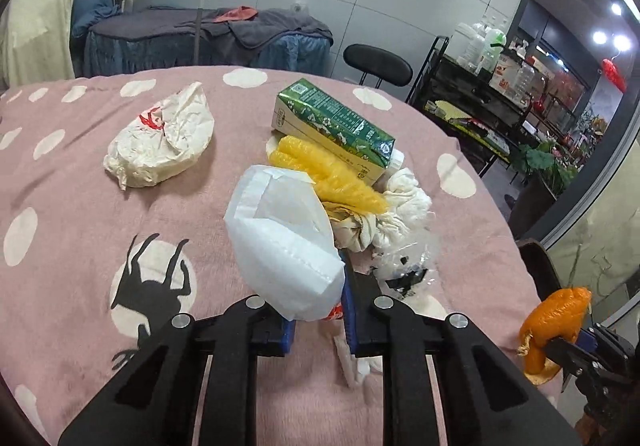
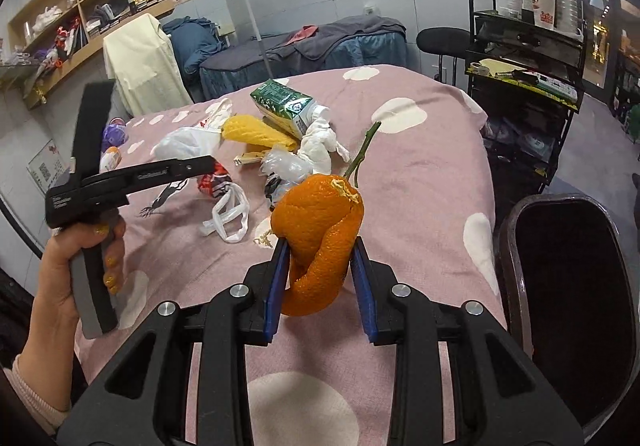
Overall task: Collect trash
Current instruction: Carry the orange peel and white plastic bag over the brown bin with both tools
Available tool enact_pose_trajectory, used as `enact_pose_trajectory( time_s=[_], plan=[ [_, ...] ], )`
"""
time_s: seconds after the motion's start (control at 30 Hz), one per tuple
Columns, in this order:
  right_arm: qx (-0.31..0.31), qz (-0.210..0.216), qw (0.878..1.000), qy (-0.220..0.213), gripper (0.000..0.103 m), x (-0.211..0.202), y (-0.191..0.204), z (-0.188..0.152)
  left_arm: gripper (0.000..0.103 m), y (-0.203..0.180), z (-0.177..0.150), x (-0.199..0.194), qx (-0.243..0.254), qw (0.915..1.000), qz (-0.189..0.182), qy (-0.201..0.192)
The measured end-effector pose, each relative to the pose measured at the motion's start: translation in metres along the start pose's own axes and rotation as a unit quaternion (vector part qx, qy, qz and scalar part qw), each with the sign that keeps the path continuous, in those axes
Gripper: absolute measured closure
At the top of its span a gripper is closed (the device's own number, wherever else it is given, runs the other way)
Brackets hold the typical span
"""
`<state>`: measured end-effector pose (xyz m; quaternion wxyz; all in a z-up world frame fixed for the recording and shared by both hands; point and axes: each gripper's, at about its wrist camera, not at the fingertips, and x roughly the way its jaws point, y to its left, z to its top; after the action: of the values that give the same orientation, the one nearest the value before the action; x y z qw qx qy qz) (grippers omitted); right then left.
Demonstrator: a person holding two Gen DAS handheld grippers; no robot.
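Left wrist view low over pink blanket (image 1: 80, 205), facing the trash pile close up, right wrist view further right, both sharing green carton (image 1: 336, 121) (image 2: 282, 101).

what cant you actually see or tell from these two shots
- Left wrist view: the white bag covers the left gripper, hiding its fingertips.
- Right wrist view: the dark bin is cut off by the frame edge; its contents are lost in shadow.
- Carton print: too small to read.
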<state>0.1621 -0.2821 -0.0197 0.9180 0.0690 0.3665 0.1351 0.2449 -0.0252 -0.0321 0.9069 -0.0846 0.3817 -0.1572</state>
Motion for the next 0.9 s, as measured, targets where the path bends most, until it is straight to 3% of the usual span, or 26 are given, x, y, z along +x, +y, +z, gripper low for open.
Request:
enact_pose_trajectory(
  time_s=[0.57,0.9],
  plan=[
    [0.054,-0.037,0.996,-0.054,0.071,-0.044,-0.043,-0.028,0.085,-0.055,-0.021,-0.084,0.014,0.9930,-0.059,-0.101],
    [0.091,-0.089,0.989,-0.069,0.071,-0.067,-0.081,-0.036,0.085,-0.111,-0.021,-0.084,0.056,0.9854,-0.123,-0.103]
  ],
)
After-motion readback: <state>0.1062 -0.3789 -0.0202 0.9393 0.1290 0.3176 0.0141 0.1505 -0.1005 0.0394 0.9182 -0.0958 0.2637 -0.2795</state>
